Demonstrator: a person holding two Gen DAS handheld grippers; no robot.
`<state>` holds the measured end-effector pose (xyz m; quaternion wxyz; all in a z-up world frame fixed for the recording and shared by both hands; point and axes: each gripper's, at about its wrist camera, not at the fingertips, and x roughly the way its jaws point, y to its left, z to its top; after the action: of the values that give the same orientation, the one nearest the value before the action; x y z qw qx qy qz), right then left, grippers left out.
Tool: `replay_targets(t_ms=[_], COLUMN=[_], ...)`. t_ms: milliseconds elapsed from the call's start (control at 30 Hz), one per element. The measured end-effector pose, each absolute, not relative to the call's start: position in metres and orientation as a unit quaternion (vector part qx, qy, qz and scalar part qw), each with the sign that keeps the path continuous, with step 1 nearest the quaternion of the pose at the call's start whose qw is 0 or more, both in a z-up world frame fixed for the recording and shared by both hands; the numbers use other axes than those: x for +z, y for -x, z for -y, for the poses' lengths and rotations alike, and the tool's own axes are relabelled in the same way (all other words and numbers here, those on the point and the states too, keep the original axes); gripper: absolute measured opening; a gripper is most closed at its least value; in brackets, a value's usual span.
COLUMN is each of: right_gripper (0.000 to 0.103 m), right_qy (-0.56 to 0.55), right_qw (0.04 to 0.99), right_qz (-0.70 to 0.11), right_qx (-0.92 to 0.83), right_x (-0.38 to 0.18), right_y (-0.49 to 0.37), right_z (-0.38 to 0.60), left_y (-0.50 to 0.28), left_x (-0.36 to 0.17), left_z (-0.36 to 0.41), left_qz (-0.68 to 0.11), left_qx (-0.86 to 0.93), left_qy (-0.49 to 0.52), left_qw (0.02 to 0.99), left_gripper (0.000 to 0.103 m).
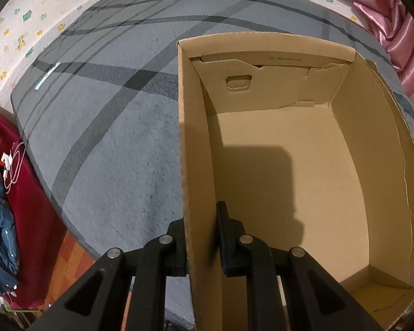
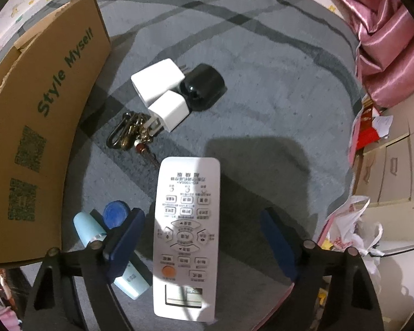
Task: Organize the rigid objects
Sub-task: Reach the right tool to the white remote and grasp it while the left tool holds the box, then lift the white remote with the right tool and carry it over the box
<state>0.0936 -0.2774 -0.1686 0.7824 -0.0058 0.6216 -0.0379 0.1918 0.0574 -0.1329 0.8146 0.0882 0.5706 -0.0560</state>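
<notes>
Left wrist view: one cardboard box (image 1: 276, 165), open top, nothing in it, brown corrugated, a hand-hole cutout in the far inner flap. It sits on a grey rug (image 1: 110, 138) with dark stripes. Left hand-held gripper (image 1: 201, 248) is clamped on the box's left side wall, one finger outside, one inside.

Right wrist view: same box seen from outside at left, green "Style Myself" print plus two QR codes. On the rug, counted: one white remote (image 2: 186, 237), buttons up, orange button near its close end, small display below it; two white charger plugs (image 2: 164, 95) touching each other; one black rounded object (image 2: 202, 87) touching the plugs; one bunch of brass-coloured keys (image 2: 131, 133) just beside the nearer plug; one pale blue tube (image 2: 107, 253) and one blue round cap (image 2: 116, 213) near the box. Right hand-held gripper (image 2: 204, 245) has its fingers wide apart, straddling the remote, no contact visible.
</notes>
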Motion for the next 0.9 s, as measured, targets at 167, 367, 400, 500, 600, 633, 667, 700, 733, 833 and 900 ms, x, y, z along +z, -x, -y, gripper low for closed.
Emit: replay_targets(t_ms=[167,367,400,500,600,633,667,700,733,833,900], right_gripper=[0.069,0.049,0.049,0.049,0.049,0.049,0.049,0.049,0.049,0.049,0.049], right_qy=[-0.001,-0.010,-0.010,-0.012,-0.015,-0.016,-0.016,-0.015,-0.014,-0.014,-0.012], right_qw=[0.768,0.773,0.775,0.777,0.780,0.781,0.783,0.786,0.788,0.797,0.804], right_qz=[-0.640,-0.633,-0.631,-0.629,-0.625,-0.623,-0.621,-0.618,-0.614,-0.604,-0.594], right_qx=[-0.034,-0.026,-0.026,-0.025,-0.027,-0.026,-0.026,-0.025,-0.025,-0.021,-0.017], right_x=[-0.180,-0.178,-0.176,-0.172,-0.166,-0.164,-0.163,-0.158,-0.154,-0.136,-0.123], right_y=[-0.097,-0.098,-0.097,-0.092,-0.089,-0.089,-0.090,-0.089,-0.089,-0.087,-0.088], right_z=[0.278,0.275,0.275,0.272,0.274,0.274,0.274,0.273,0.273,0.270,0.267], left_y=[-0.190,-0.189,-0.188,-0.186,-0.185,-0.184,-0.184,-0.184,-0.184,-0.184,-0.183], left_x=[-0.136,-0.137,-0.137,-0.137,-0.136,-0.136,-0.136,-0.136,-0.136,-0.135,-0.135], left_z=[-0.058,-0.055,-0.054,-0.054,-0.054,-0.053,-0.053,-0.052,-0.052,-0.052,-0.052], left_qz=[-0.573,-0.569,-0.568,-0.567,-0.568,-0.568,-0.568,-0.568,-0.568,-0.567,-0.567], left_qx=[-0.057,-0.053,-0.051,-0.048,-0.046,-0.046,-0.046,-0.045,-0.045,-0.043,-0.044], left_qy=[-0.088,-0.099,-0.101,-0.102,-0.100,-0.100,-0.100,-0.102,-0.103,-0.102,-0.102], left_qw=[0.813,0.815,0.815,0.816,0.815,0.815,0.815,0.815,0.815,0.816,0.816], left_gripper=[0.016,0.016,0.016,0.016,0.016,0.016,0.016,0.016,0.016,0.016,0.016])
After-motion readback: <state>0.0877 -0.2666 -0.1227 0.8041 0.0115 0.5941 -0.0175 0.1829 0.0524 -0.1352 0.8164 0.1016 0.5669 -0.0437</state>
